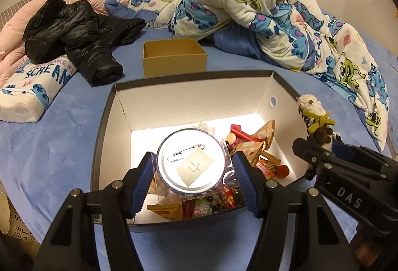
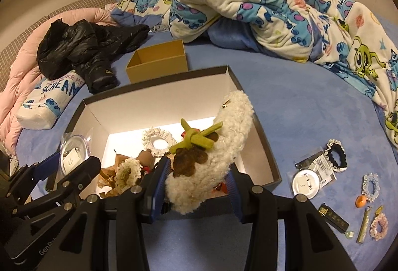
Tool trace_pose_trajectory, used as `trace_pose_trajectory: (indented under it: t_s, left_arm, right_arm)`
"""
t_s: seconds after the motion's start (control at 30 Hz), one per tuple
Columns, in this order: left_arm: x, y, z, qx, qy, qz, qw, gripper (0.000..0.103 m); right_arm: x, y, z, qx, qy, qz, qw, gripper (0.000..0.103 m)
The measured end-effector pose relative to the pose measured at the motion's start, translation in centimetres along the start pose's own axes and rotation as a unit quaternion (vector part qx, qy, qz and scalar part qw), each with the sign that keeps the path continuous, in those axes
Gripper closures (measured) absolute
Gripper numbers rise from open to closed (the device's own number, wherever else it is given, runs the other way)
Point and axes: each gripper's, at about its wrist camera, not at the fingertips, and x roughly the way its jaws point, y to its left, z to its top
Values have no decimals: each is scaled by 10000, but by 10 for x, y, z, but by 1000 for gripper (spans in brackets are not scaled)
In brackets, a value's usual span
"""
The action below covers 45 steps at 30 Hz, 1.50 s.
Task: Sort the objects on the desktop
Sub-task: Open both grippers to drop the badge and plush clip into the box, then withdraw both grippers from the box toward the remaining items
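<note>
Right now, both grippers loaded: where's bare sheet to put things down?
Widest bare blue sheet: right of the big dark box, below the cartoon quilt, above the small-item cluster. Another patch left of the box, below the pillow. Crowded: inside the box, and the gap between the brown box and black jacket.

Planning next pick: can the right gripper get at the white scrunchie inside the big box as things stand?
Probably not yet. The right gripper is shut on the fluffy plush charm, which hangs right over the white scrunchie in the big box. Once it sets the charm down, the open top leaves the way free.
</note>
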Motion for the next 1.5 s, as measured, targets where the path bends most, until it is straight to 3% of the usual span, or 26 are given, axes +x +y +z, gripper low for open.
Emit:
trace_pose_trajectory:
  t_s: [0.37,0.4,0.47,0.53,0.63,0.97,1.17,1.33,1.5]
  left_arm:
    - [17,12,-10,-205,104,-132,9996,36]
    - [18,12,-11,-210,114,-104,9997,33]
    - [19,12,-11,-217,153,-10,9996,15]
    - [16,11,-11,-160,45,-34,9999,14]
    - [11,8,-11,-60,-57,11,10000,5]
    - [-4,8,1,-138,-251,1,9996,1]
    - [-18,-3,8,-147,-392,-237,9988,0]
    - [-22,-30,11,-68,-337,-487,9982,0]
    - [-24,-77,5,361,-251,-594,9973,0]
  right_arm:
    - [8,3,4,-47,-34,-13,10000,59]
    - [8,4,4,-75,-36,36,10000,58]
    - [8,7,5,-147,-9,56,9999,50]
    - [7,10,5,-202,-25,109,9997,40]
    - [1,13,5,-254,-169,125,9995,32]
    - [-15,7,12,-91,-369,104,9992,28]
    - [-38,-17,17,278,-574,108,9979,28]
    - [-56,-46,18,608,-724,-44,9955,24]
    - [-72,-86,6,784,-658,-438,9938,23]
